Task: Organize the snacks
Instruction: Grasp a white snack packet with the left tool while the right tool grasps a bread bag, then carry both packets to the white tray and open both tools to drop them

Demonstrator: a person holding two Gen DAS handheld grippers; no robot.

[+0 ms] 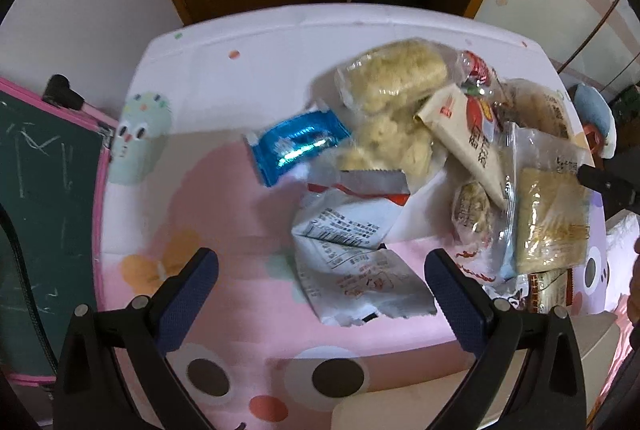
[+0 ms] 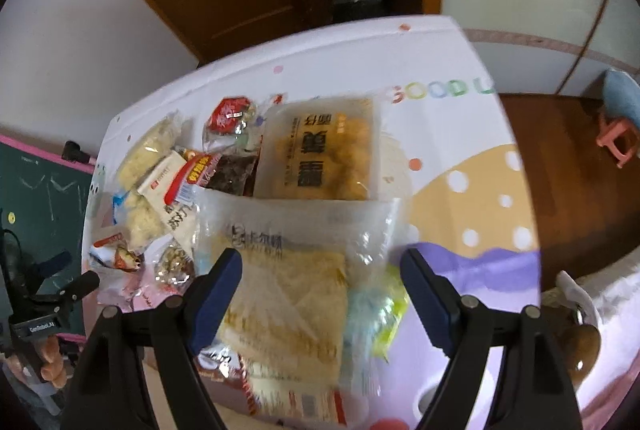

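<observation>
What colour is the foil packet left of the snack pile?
Shiny blue foil packet, white crimped ends; clearest in left wrist view.

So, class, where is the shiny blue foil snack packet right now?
In the left wrist view, the shiny blue foil snack packet lies left of the pile, beside the clear bag of pale puffed snacks.

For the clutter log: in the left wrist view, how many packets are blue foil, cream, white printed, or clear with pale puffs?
Blue foil packet: 1
Cream packet: 1
White printed wrappers: 2
Clear bags of pale puffs: 2
Total: 6
</observation>
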